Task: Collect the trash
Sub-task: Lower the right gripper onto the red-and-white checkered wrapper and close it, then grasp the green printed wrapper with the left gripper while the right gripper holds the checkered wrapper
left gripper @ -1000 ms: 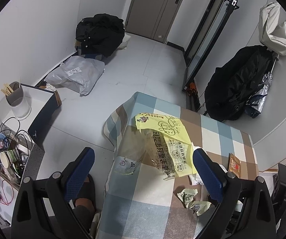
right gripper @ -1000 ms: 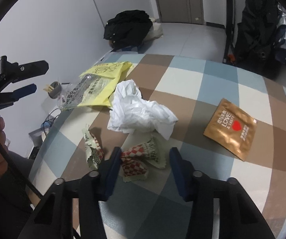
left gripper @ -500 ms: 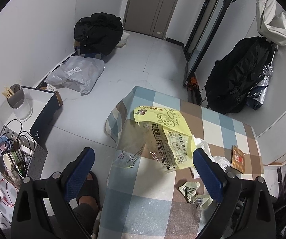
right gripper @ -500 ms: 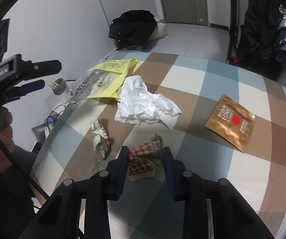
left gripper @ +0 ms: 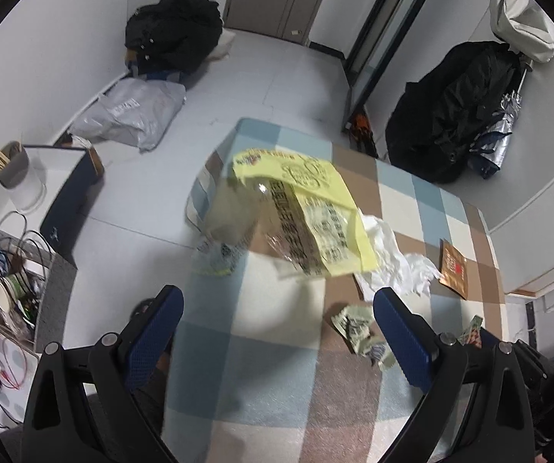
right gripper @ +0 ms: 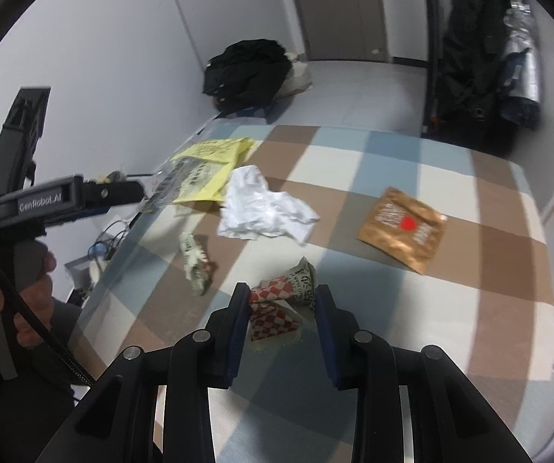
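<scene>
A table covered with a blue, brown and cream checked cloth [right gripper: 354, 162] fills the middle of a small room with pale grey floor tiles [left gripper: 277, 77] and white walls. In the right wrist view, the right gripper [right gripper: 281, 308] has its blue-padded jaws set close on either side of a crumpled red-and-white checked paper wrapper [right gripper: 277, 305]; the left pad touches it, but whether the right pad does I cannot tell. At 10 o'clock from that wrapper lies a smaller crumpled green-and-white wrapper [right gripper: 196, 266], at 12 o'clock a crumpled white tissue [right gripper: 265, 208], at 1 o'clock a flat copper-brown foil sachet [right gripper: 402, 227], well apart. A yellow-and-clear plastic bread bag [right gripper: 203, 169] lies at the table's 10 o'clock corner, overhanging the edge. The left gripper [left gripper: 277, 328] hangs over the table's near edge, jaws spread wide with nothing between them. On the floor at 11 o'clock sits a heap of black clothing [left gripper: 173, 34] beside a grey plastic parcel bag [left gripper: 130, 115]; a black coat [left gripper: 450, 112] hangs at 2 o'clock.
</scene>
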Available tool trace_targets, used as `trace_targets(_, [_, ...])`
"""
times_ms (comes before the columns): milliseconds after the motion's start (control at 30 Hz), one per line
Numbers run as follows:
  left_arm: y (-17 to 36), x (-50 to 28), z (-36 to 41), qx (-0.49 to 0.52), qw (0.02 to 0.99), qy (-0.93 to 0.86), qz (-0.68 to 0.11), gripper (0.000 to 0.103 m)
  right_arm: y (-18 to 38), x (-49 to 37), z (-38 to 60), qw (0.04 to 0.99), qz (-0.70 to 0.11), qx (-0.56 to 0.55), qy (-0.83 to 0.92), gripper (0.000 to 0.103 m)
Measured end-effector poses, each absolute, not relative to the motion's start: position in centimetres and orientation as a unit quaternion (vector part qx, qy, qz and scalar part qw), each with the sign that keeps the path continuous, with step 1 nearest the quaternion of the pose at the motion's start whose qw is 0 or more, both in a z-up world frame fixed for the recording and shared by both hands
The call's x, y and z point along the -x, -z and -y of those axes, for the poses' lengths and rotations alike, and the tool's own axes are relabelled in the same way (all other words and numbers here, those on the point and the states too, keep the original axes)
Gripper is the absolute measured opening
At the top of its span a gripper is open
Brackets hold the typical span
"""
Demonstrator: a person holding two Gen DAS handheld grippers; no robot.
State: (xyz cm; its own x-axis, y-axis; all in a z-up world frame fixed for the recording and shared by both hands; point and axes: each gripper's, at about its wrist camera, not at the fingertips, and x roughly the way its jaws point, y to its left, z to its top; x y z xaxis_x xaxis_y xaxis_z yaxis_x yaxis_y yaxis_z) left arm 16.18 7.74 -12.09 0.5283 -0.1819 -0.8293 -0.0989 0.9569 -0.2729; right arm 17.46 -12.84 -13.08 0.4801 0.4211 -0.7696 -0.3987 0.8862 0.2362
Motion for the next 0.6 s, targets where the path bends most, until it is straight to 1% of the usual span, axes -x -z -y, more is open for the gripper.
trace_targets(200, [12.9, -16.3, -6.0, 0.127, 0.855, 0.045, -0.500, 0.097, 12.8, -16.9, 15.1, 0.866, -0.447, -0.029, -0.222, 0.033])
trace_targets(600, [14.1, -16.8, -1.7, 0.033, 0.856, 0.064, -0.512, 0.097, 11.9, -16.0, 17.8, 0.875, -0.432, -0.051, -0.212, 0.033])
